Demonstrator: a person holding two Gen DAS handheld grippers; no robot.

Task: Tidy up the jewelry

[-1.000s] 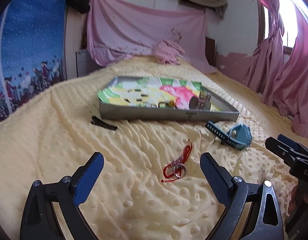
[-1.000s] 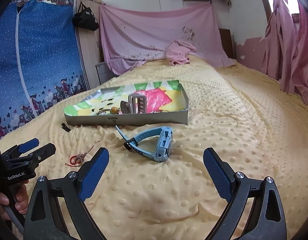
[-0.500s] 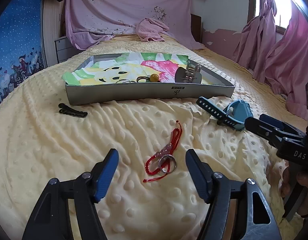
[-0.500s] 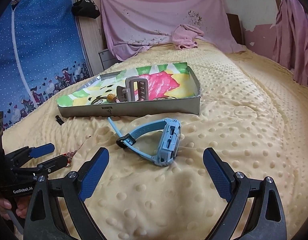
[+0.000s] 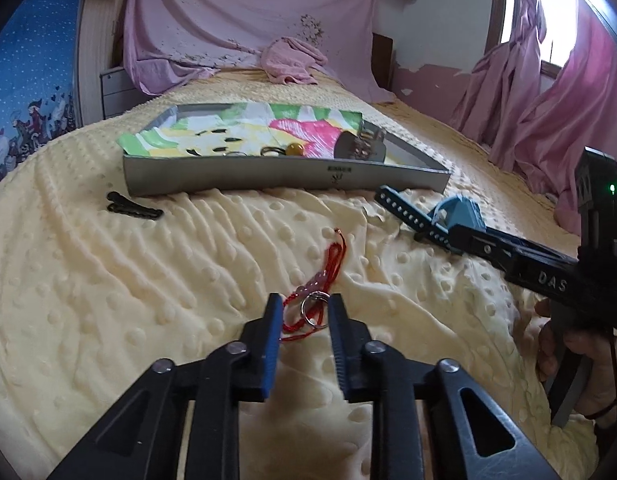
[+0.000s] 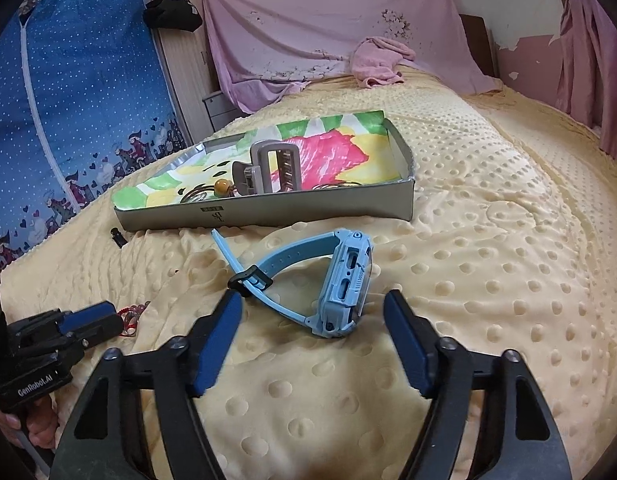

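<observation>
On the yellow dotted bedspread lies a red cord bracelet [image 5: 328,268] with a metal ring [image 5: 314,312]. My left gripper [image 5: 305,304] is low over it; its jaws are closing, with the ring and cord ends between the blue pads, not clamped. A light blue watch [image 6: 344,284] stands on its side between the pads of my right gripper [image 6: 312,300]. Those jaws are closing too, and neither pad touches the watch. The grey tray [image 5: 268,176] with colourful paper lining lies beyond, holding a grey claw clip [image 6: 274,170], rings and an amber bead [image 6: 221,187].
A black hair clip [image 5: 134,209] lies left of the tray's front corner. A pink cloth [image 5: 292,60] is bunched at the bed's far end. Pink curtains [image 5: 548,128] hang at the right, and a blue fabric wardrobe [image 6: 68,100] stands at the left. A hand [image 5: 568,352] holds the right gripper.
Both grippers came forward and down toward the bedspread. The left jaws narrowed from wide open to close around the bracelet's ring; the right jaws narrowed partway around the watch.
</observation>
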